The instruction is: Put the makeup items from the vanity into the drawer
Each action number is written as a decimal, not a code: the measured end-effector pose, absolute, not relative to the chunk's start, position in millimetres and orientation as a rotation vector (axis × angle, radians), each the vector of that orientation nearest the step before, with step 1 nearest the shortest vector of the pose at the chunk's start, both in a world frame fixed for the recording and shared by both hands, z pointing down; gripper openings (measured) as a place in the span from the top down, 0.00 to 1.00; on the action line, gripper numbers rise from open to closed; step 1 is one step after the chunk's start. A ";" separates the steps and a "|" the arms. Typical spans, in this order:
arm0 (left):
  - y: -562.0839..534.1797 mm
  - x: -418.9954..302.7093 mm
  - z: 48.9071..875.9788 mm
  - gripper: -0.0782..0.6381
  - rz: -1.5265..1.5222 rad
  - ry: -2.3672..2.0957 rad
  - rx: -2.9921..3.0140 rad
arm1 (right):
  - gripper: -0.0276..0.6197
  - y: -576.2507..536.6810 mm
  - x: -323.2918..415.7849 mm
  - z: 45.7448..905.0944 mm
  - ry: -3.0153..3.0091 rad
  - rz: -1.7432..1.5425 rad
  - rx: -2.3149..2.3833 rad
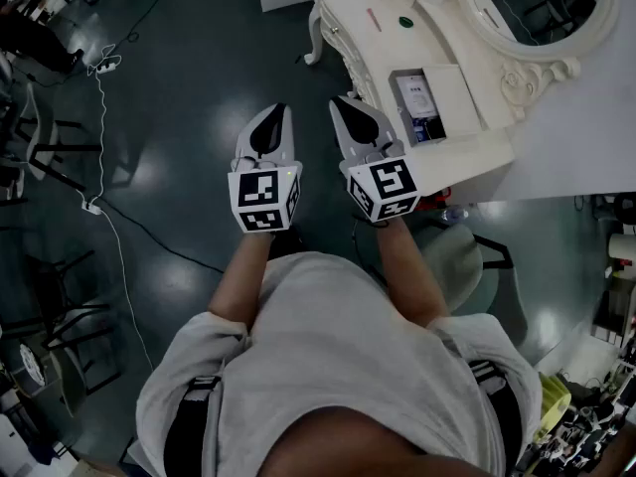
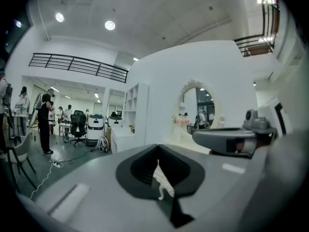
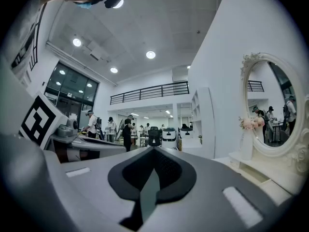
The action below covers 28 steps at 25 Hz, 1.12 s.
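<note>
Near the person's chest, the left gripper (image 1: pixel 275 117) and right gripper (image 1: pixel 350 112) hang side by side, both jaws pressed together on nothing. Far right stands the white vanity (image 1: pixel 348 8), a small green item (image 1: pixel 404 22) on top, its drawer (image 1: pixel 459 95) pulled out. No pickup looks begun; next, a gripper likely must reach right, open, and close on an item

The left gripper (image 1: pixel 280 109) and right gripper (image 1: pixel 344 101) are pale grey with black pads on the jaws. Each carries a cube patterned with black-and-white square markers. The vanity (image 1: pixel 437 38) is cream white, and its tabletop bears a small green dot (image 1: pixel 404 22). The floor (image 1: pixel 179 97) is a dark, glossy blue-grey, crossed by a white cable (image 1: pixel 102 127). The person's shirt (image 1: pixel 328 346) looks light grey, though the dim picture may dull it.
</note>
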State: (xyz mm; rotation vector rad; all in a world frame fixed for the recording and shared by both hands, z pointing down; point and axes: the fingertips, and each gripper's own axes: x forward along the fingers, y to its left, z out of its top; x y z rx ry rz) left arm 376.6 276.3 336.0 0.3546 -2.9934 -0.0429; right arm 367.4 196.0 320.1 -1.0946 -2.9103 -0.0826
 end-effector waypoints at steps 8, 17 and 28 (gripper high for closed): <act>339.8 322.3 338.7 0.89 -0.045 -2.955 0.425 | 0.96 263.4 315.0 327.4 -2.885 -0.064 -1.058; 364.1 277.4 346.7 0.89 -0.134 -2.903 0.541 | 0.96 284.7 277.3 349.5 -2.830 -0.094 -0.954; 377.3 219.1 372.3 0.89 -0.134 -2.857 0.541 | 0.96 314.9 203.1 369.0 -2.760 -0.110 -1.035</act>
